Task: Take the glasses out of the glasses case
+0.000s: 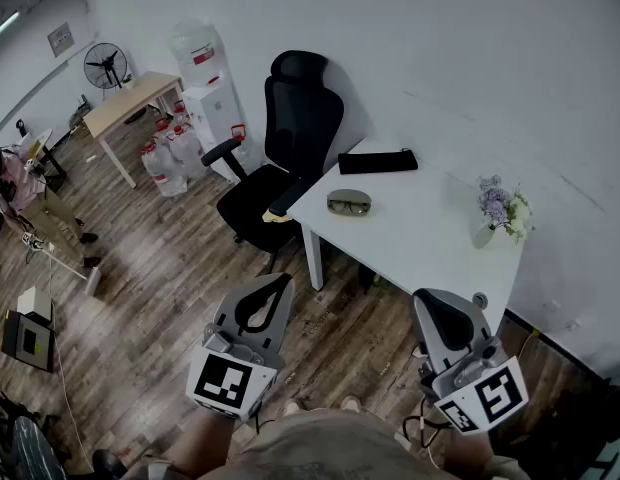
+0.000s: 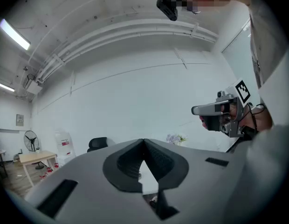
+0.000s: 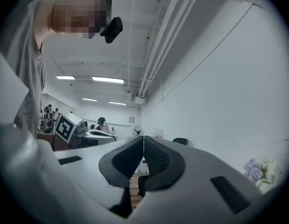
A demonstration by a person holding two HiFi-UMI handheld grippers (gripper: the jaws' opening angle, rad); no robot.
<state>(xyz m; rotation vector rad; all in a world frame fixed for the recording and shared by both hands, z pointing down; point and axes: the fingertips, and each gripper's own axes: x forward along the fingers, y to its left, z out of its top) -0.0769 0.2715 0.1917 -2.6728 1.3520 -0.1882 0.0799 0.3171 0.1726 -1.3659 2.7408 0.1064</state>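
glasses with dark lenses (image 1: pixel 349 204) showed as a small oval greyish shape lying near the middle of the white rectangular table (image 1: pixel 420 238); at that size it could not be told whether they sat inside a fitted case of their own. beyond them, near the table's far edge by the wall and apart from the glasses, lay a long flat black case (image 1: pixel 378 161). a small white vase of pale purple flowers (image 1: pixel 500 211) stood at the table's right end. a black high-backed office chair (image 1: pixel 290 138) stood just beside the table's left end. the left gripper (image 1: pixel 284 281) and the right gripper (image 1: pixel 430 298) were both held low in front of the person, over the brown wooden plank floor (image 1: pixel 160 288), well short of the table and touching nothing. in the left gripper view the left gripper's dark ribbed fingers (image 2: pixel 156 160) met at their tips with nothing between them, the table showing only through the notch below, and the right gripper appeared off to the side in the person's hand (image 2: pixel 254 120). in the right gripper view the right gripper's fingers (image 3: pixel 156 160) were likewise pressed together and empty. farther back in the room stood a white water dispenser (image 1: pixel 212 98), a light wooden desk (image 1: pixel 130 103) and a black floor fan (image 1: pixel 107 65).
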